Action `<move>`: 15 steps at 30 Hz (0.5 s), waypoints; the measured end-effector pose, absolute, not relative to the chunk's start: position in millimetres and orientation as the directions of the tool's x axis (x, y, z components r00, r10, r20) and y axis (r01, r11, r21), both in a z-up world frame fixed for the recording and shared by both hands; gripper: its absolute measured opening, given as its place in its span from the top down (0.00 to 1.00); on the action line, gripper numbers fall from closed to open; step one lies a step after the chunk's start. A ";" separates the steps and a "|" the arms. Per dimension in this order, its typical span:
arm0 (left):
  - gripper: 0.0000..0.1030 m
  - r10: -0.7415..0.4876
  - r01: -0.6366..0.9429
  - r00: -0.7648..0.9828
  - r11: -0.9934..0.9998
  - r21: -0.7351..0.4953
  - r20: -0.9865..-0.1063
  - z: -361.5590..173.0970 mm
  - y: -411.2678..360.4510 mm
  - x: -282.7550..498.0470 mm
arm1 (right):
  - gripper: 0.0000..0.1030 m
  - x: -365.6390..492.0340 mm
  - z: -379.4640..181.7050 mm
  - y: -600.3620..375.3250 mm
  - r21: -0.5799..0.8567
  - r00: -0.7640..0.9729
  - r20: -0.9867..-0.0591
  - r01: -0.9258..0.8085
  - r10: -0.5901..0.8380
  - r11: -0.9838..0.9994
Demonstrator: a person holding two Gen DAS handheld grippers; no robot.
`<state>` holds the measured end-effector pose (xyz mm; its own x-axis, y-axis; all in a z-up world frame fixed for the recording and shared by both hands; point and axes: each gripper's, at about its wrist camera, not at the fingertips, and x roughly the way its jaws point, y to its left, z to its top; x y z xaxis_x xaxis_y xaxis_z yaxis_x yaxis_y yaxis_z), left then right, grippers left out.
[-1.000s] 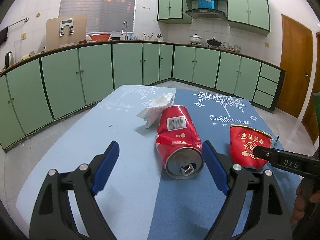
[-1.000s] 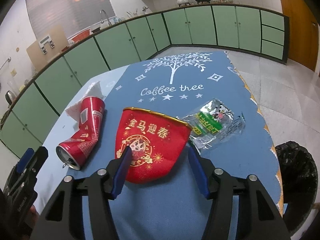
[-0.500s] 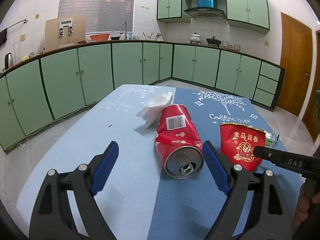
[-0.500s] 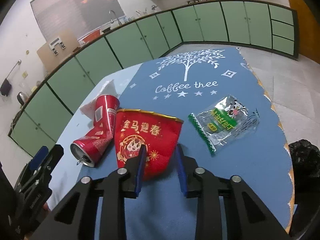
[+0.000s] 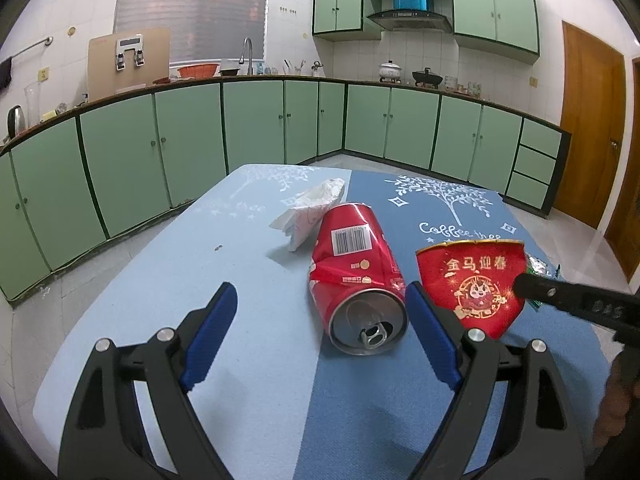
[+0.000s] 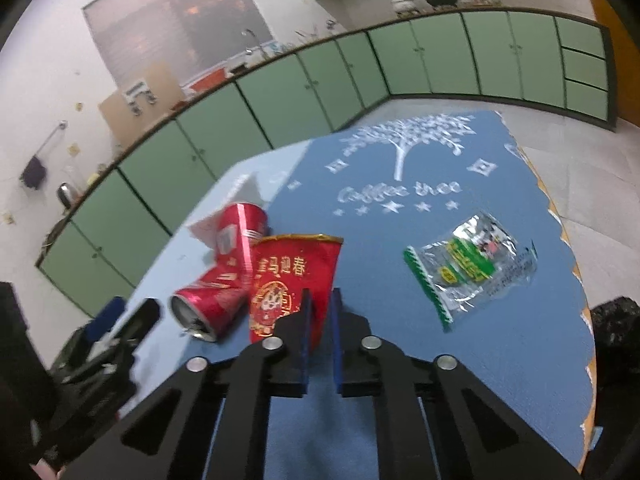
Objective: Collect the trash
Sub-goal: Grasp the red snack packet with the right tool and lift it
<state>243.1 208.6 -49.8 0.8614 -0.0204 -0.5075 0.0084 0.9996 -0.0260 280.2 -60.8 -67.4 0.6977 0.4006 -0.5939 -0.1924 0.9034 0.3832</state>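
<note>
A crushed red paper cup (image 6: 288, 276) with gold print is tipped up off the tablecloth. My right gripper (image 6: 319, 300) has its jaws closing, and the pads pinch the cup's lower right edge. In the left wrist view the cup (image 5: 472, 280) hangs from the right gripper's black finger (image 5: 532, 286). A dented red can (image 5: 356, 264) lies on its side with its mouth toward my left gripper (image 5: 320, 292). That gripper is open, and its right pad is just beside the can's rim. A crumpled white tissue (image 5: 312, 208) lies behind the can. A clear green-printed wrapper (image 6: 472, 264) lies to the right.
A blue tablecloth (image 5: 200, 280) covers the table, whose scalloped right edge (image 6: 560, 216) runs near the wrapper. A black trash bag (image 6: 616, 328) sits on the floor past that edge. Green kitchen cabinets (image 5: 192, 148) line the walls beyond.
The right gripper's jaws closed from wide apart onto the red cup, squeezing it narrower. The cup tipped up and shifted toward the can. The left gripper and can stayed put.
</note>
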 end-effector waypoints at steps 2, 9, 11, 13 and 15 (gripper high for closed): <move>0.19 -0.020 0.010 0.862 1.000 -0.022 -0.507 -49.5 207.5 242.8 | 0.94 275.0 -62.9 -57.1 0.372 0.693 -0.590 -0.220 0.413 0.902; 0.19 -0.017 0.014 0.861 1.000 -0.009 -0.508 -50.1 204.1 242.8 | 0.94 262.7 -64.9 -50.2 0.358 0.662 -0.609 -0.264 0.438 0.896; 0.19 -0.016 0.015 0.863 1.000 -0.006 -0.506 -49.9 204.3 242.7 | 0.91 267.0 -69.0 -50.4 0.379 0.649 -0.613 -0.259 0.451 0.888; 0.19 -0.015 0.014 0.863 1.000 -0.006 -0.504 -50.1 204.2 242.5 | 0.88 269.0 -70.8 -46.4 0.383 0.640 -0.615 -0.267 0.460 0.884; 0.19 -0.016 0.015 0.862 1.000 -0.006 -0.507 -50.4 204.0 243.6 | 0.86 271.2 -72.8 -40.9 0.375 0.636 -0.618 -0.279 0.463 0.884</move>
